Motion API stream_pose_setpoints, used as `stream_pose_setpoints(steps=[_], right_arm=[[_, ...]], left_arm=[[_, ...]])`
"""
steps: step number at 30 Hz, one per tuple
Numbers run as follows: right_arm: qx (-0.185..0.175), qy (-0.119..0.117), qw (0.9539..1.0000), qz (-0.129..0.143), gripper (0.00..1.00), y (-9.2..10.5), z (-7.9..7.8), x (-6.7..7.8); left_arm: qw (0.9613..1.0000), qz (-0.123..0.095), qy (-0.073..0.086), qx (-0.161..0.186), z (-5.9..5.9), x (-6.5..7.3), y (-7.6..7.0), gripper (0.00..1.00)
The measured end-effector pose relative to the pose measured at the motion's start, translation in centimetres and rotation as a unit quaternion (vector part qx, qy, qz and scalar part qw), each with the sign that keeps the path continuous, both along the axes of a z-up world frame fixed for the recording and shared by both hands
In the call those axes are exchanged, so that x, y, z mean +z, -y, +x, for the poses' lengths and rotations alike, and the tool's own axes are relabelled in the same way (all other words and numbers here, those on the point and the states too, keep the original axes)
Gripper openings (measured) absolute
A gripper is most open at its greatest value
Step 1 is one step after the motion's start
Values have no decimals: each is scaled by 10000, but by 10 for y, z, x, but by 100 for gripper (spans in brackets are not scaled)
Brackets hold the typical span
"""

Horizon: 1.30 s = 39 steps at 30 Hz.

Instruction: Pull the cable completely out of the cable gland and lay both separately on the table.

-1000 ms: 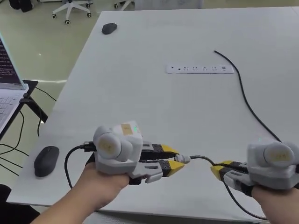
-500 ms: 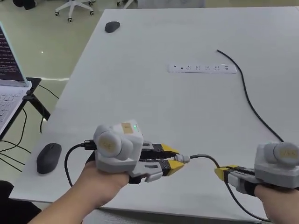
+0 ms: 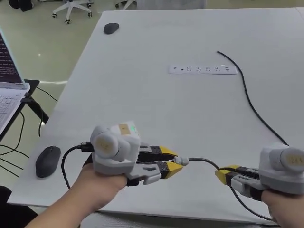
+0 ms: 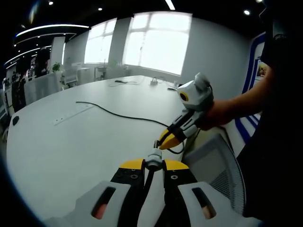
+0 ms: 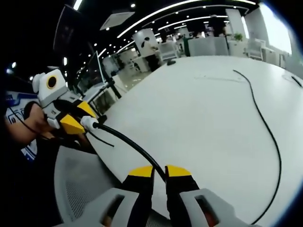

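In the head view, the left hand-held gripper is seen closed on the one cable gland, which is held just above the table near its near edge. The gland's long axis runs sideways along that edge, with its cable end pointed at the right hand-held gripper. The cable leaves the gland in a shallow arc and is pinched between the closed jaws of the right one, so it is not yet pulled out. Wide bare room is left on the table ahead of both grippers. One power strip lies farther back, and a black cord crosses the right side; whether it joins the held cable cannot be told. Two mice are counted: one mouse at the far left corner and a second mouse at the left edge. In the left gripper view, the gland is clamped between the yellow tips of the left hand-held gripper, pointing forward, and the right one is seen just beyond. In the right gripper view, the right hand-held gripper is shut on the cable, which runs up-left to the gland at the left one, past the table's near edge.
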State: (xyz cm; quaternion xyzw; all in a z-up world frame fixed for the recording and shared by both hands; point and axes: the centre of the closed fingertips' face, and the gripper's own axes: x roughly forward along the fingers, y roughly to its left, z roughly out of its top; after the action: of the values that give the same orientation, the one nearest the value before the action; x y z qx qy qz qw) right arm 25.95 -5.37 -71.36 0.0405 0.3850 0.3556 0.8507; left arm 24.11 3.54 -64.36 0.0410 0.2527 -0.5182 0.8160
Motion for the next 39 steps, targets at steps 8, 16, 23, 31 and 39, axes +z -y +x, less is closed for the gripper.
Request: stream_pose_setpoints(steps=[8,16,23,31,39], right_arm=[[919,965,9897,-524,21,-17,-3,38],[1849,1615,9642,-1006,21,-54,-12,64],[2589,2008,9290,-1719,16,-70,-20,54],[2999,2382,8994,-2106,6,-76,-20,50],[2936,2356,9042,-2018,1,-74,-19,50]], left_arm=[[10000,-40,-30,-30,-1,1,3,15],[10000,-10,-47,-41,-5,-2,3,15],[10000,25,-68,-33,-5,-3,2,15],[9999,67,-89,-63,-5,-4,6,15],[9998,115,-71,-151,-5,-4,8,15]])
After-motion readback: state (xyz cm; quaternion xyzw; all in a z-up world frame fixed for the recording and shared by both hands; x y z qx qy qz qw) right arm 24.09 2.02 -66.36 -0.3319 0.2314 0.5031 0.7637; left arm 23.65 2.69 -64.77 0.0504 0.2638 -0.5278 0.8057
